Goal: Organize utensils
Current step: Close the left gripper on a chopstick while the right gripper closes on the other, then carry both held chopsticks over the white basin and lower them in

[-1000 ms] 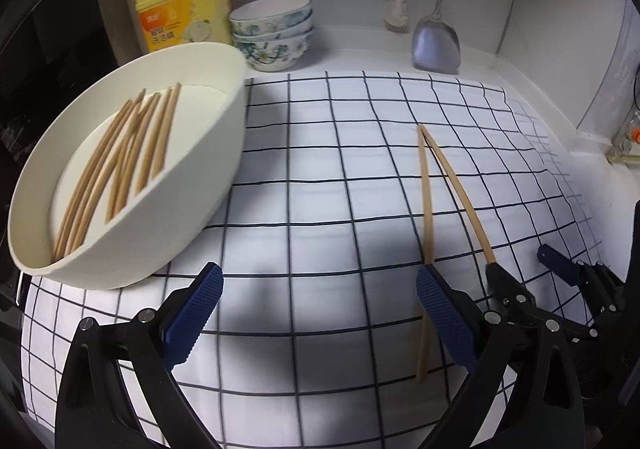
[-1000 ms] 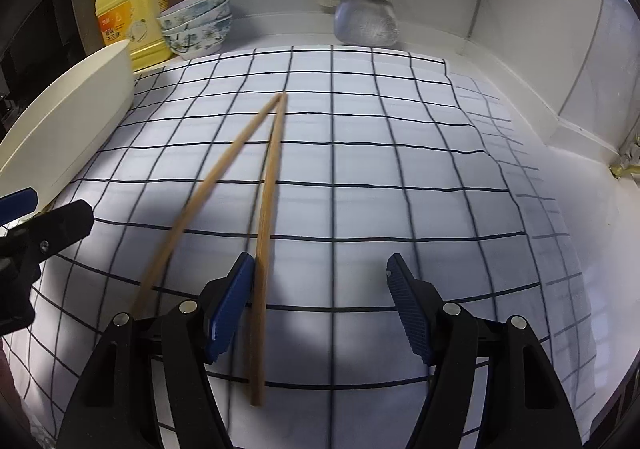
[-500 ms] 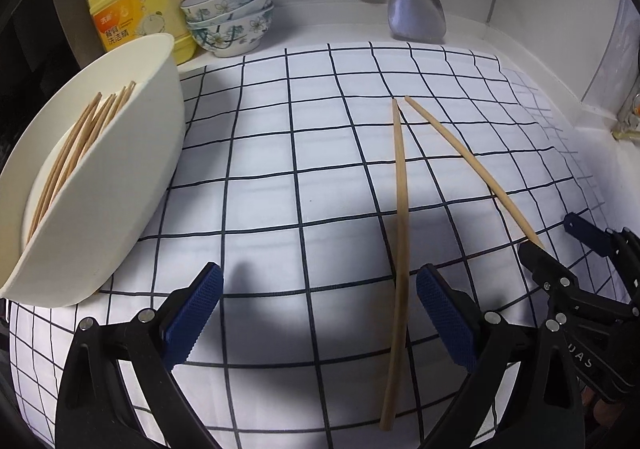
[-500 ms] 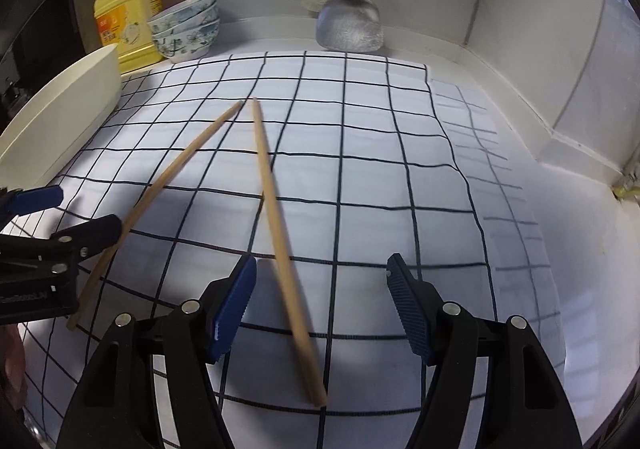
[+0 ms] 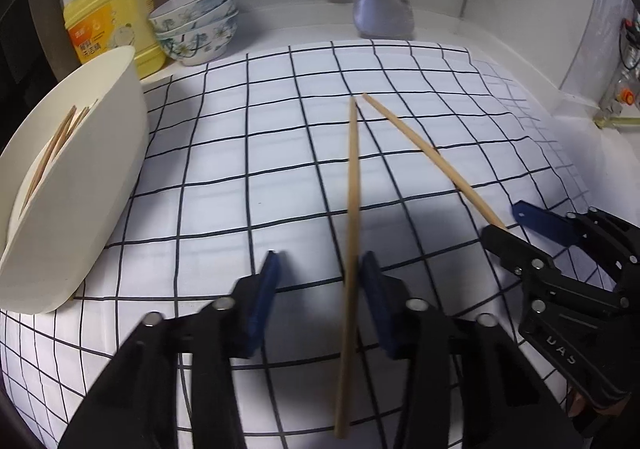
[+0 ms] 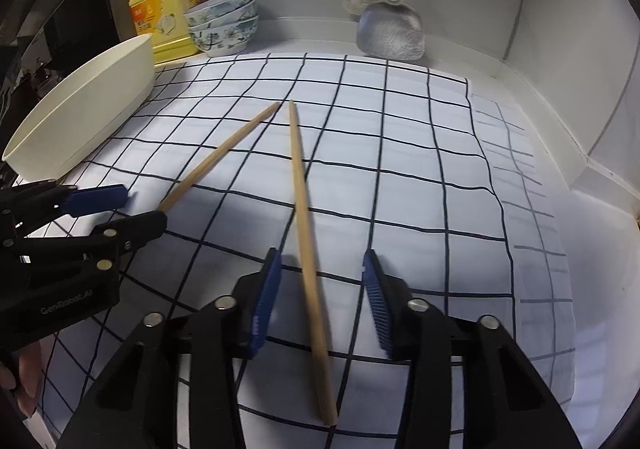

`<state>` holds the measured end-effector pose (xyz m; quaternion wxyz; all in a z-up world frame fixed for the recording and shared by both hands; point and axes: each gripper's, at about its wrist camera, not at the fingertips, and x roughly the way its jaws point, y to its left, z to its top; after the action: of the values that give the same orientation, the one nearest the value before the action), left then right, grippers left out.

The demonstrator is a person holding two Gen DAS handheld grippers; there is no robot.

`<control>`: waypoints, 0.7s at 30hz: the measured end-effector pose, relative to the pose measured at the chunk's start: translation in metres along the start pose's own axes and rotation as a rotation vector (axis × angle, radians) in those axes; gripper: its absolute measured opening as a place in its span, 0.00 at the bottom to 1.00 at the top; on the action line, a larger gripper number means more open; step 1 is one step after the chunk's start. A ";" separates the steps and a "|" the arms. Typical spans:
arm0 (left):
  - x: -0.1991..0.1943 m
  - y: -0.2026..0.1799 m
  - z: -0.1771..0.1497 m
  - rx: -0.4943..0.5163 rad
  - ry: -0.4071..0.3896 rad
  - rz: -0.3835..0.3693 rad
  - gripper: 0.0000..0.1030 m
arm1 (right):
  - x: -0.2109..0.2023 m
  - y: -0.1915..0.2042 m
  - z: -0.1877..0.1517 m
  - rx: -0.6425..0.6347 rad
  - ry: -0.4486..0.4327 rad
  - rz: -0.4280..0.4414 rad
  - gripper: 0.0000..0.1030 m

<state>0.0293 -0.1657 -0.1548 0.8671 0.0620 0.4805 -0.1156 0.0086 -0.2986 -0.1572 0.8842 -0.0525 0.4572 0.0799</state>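
The chopsticks in the white bowl (image 5: 80,169) show only as upper ends above its rim; the count cannot be told. The yellow detergent bottle's (image 6: 166,5) label is unreadable. The hanging spatula's (image 5: 382,15) handle runs off the top edge. Both chopsticks on the cloth blur near the pads.

Home kitchen counter, yellow dish soap bottle (image 6: 165,5), stacked patterned bowls (image 6: 223,24), hanging spatula (image 6: 391,29), white walls
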 end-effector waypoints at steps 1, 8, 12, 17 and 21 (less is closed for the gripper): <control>0.000 -0.001 0.000 0.002 0.001 -0.006 0.21 | 0.000 0.003 0.001 -0.009 0.001 0.002 0.18; -0.001 -0.002 -0.001 0.007 0.017 -0.044 0.07 | -0.002 0.002 0.001 0.022 0.011 0.011 0.06; -0.014 0.002 0.002 -0.030 0.030 -0.075 0.07 | -0.012 -0.003 0.001 0.099 0.020 0.047 0.06; -0.056 0.010 0.009 -0.053 0.007 -0.080 0.07 | -0.044 0.002 0.012 0.139 -0.018 0.079 0.06; -0.098 0.031 0.016 -0.080 -0.018 -0.069 0.07 | -0.074 0.017 0.035 0.141 -0.057 0.107 0.06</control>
<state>0.0006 -0.1258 -0.0635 0.8687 0.0097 0.4788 -0.1264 -0.0092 -0.2833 -0.0766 0.8928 0.0364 0.4386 0.0960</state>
